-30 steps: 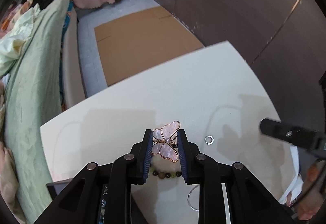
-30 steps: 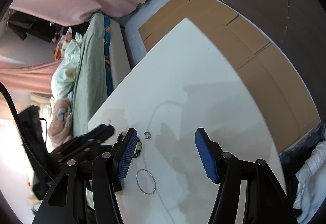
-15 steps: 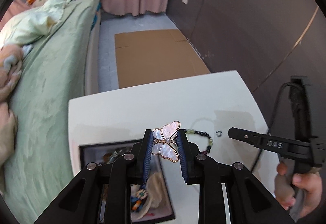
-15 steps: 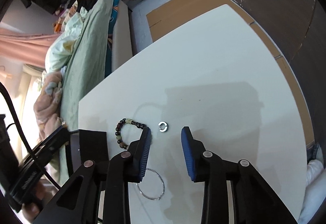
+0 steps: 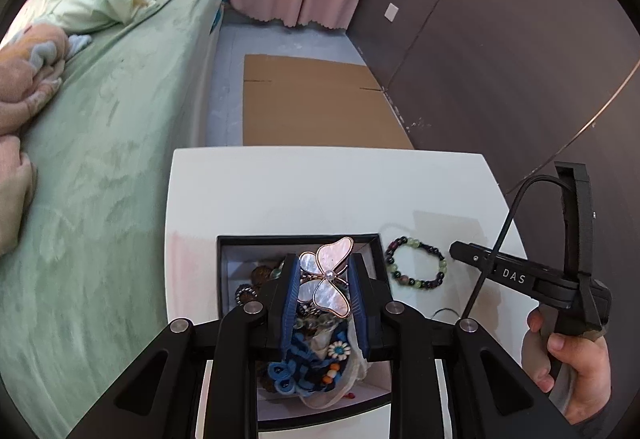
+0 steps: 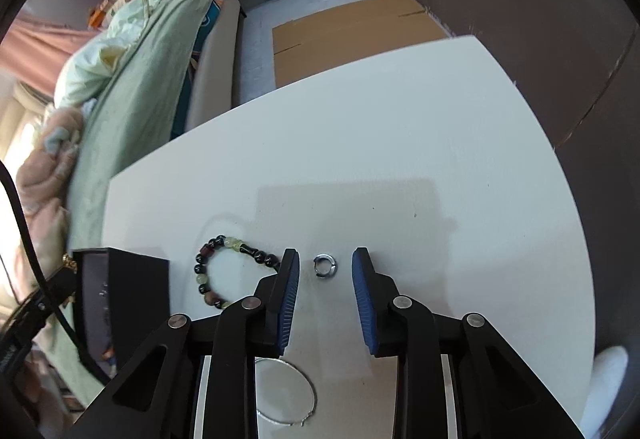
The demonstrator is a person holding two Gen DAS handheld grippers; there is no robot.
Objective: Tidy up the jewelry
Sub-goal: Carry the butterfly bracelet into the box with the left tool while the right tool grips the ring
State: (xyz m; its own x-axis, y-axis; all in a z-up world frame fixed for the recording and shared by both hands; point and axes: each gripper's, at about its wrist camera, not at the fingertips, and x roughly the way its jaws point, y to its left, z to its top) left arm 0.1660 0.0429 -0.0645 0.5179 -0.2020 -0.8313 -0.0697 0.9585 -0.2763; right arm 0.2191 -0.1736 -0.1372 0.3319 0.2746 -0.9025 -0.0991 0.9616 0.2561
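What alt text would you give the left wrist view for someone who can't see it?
The left tool grips a pearly pink butterfly brooch with a gold rim above an open black jewelry box full of mixed beaded pieces on a white table. A dark and green beaded bracelet lies right of the box, near the hand-held right tool.

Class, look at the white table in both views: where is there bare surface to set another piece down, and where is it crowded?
Free: the table's far half, beyond the small ring and beaded bracelet, up to the far edge. Crowded: the near side, where the jewelry box, bracelet, ring and thin hoop cluster around the left gripper and right gripper.
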